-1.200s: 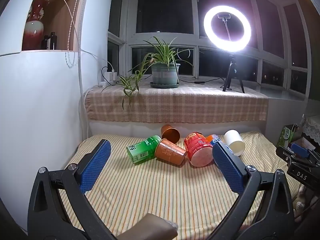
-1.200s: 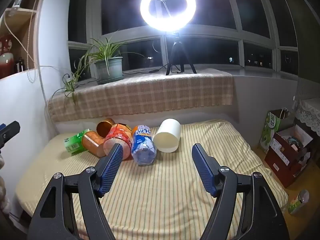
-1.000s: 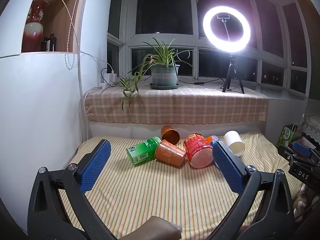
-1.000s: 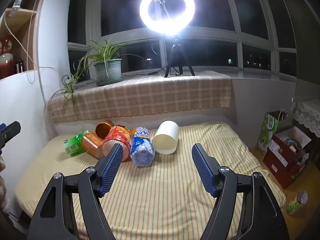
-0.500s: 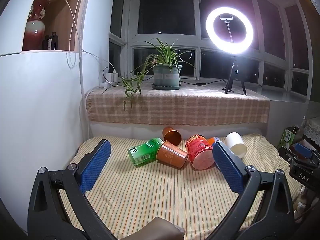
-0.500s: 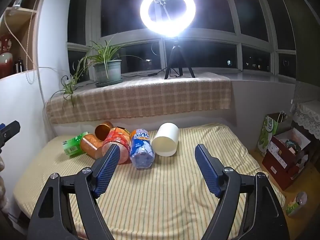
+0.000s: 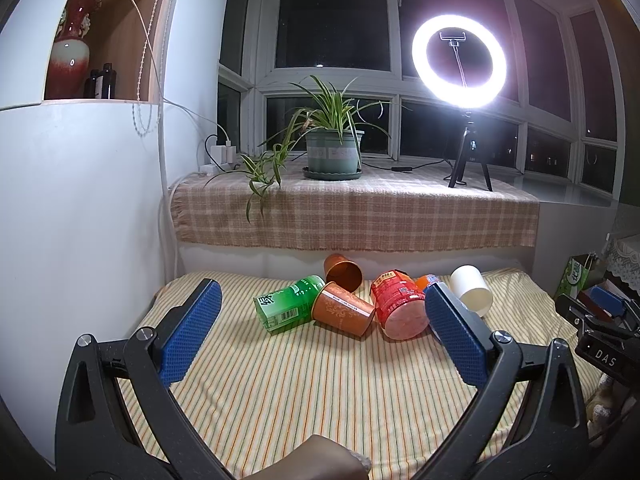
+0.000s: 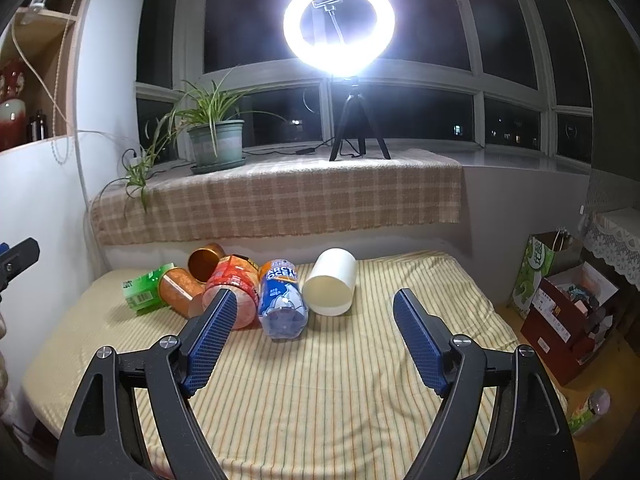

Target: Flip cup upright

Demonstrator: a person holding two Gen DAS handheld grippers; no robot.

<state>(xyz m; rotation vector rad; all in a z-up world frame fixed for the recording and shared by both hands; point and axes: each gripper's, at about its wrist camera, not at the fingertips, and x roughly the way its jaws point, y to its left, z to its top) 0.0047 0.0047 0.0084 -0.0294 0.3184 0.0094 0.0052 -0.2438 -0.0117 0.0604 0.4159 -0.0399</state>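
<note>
Six containers lie tipped over in a row on the bed [image 8: 360,380], at the middle of the frame. Four are cups: one white cup [image 8: 330,288], one red cup [image 8: 234,286], one orange cup [image 7: 343,309] and one copper cup [image 7: 343,273]. One is a green carton [image 7: 287,305], at the left end. One is a blue bottle [image 8: 281,300], between the red and white cups.

On the sill, upper middle, stand one plant [image 7: 333,148] and one ring light [image 7: 459,62]. One vase [image 7: 69,54] sits on the shelf, upper left. Two boxes stand at the right edge: one green bag [image 8: 536,276] and one red box [image 8: 568,320].

Two tongs show: the left tongs [image 7: 320,324] and the right tongs [image 8: 312,336].
</note>
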